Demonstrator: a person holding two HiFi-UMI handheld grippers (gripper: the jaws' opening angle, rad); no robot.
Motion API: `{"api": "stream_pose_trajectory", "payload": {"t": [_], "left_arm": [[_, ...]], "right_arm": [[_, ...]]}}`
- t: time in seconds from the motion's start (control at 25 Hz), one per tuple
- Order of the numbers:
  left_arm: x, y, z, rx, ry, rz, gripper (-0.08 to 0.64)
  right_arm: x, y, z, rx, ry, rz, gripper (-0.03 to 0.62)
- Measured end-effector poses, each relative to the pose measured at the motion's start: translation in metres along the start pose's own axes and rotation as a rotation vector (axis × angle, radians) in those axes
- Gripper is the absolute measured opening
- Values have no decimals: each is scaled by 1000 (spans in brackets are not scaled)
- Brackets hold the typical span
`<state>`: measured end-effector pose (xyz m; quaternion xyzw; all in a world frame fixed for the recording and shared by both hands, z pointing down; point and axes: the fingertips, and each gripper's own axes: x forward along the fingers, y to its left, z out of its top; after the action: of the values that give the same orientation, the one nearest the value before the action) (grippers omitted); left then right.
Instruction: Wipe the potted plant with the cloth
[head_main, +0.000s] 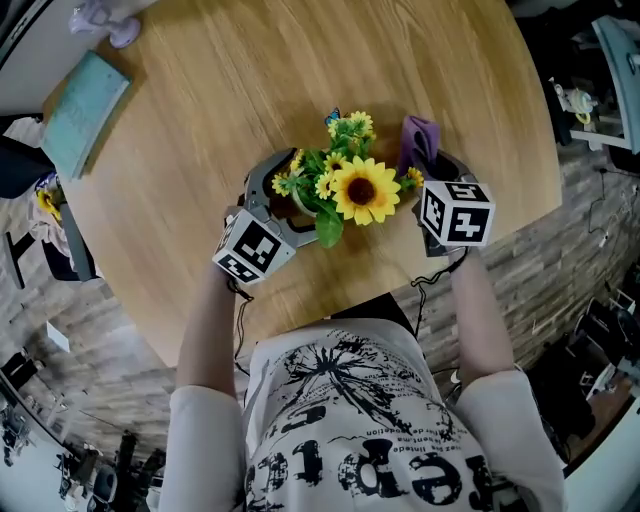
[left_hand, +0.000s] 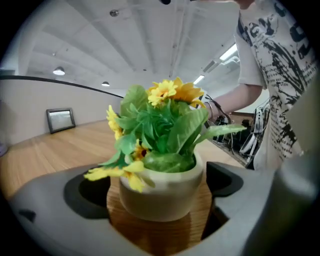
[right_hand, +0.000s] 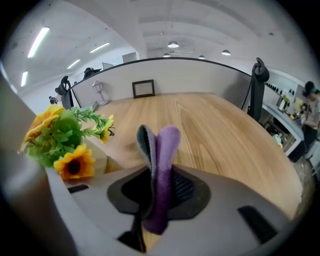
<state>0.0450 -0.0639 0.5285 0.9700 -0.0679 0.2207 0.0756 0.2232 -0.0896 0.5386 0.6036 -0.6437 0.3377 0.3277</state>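
Observation:
A potted plant (head_main: 350, 185) with yellow sunflowers and green leaves stands in a cream pot (left_hand: 162, 192) on the round wooden table (head_main: 230, 80), near its front edge. My left gripper (head_main: 288, 195) is open; its two grey jaws stand on either side of the pot, with gaps showing between jaws and pot in the left gripper view. To the right of the plant, my right gripper (head_main: 438, 165) is shut on a folded purple and grey cloth (right_hand: 160, 165), which sticks up from the jaws. The same cloth (head_main: 418, 140) shows beside the flowers in the head view.
A teal book (head_main: 85, 110) and a pale lavender object (head_main: 105, 20) lie at the table's far left. A small picture frame (right_hand: 143, 88) and a little lamp (right_hand: 98, 92) stand at the table's far edge. The person's torso is close behind the front edge.

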Motion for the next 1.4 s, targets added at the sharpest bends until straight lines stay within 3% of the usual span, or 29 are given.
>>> {"api": "stream_pose_trajectory", "payload": {"t": [0.28,0.48,0.52,0.8,0.92,1.2,1.4], "left_arm": [[10,5,-1,21,31,17,589],[16,4,-8,48,112,54,562],[15,3,-8,47,108,61,527],[12,3,-7,43,91,84,525],[9,1,-1,5,56,104,525],[-15,11,43,-38,-42,177,525],[-32,21,79,-81,-67,244,525]], "right_arm": [[1,0,-1,14,-9,24,83],[-2,1,-3,10,-16,24,83],[-3,2,-5,12,-17,26,83],[-3,1,-9,58,-10,61,83],[-8,0,-12,40,-6,64,81],[-27,-2,5,21,-72,101,80],[-39,25,32,-36,-136,215,80]]}}
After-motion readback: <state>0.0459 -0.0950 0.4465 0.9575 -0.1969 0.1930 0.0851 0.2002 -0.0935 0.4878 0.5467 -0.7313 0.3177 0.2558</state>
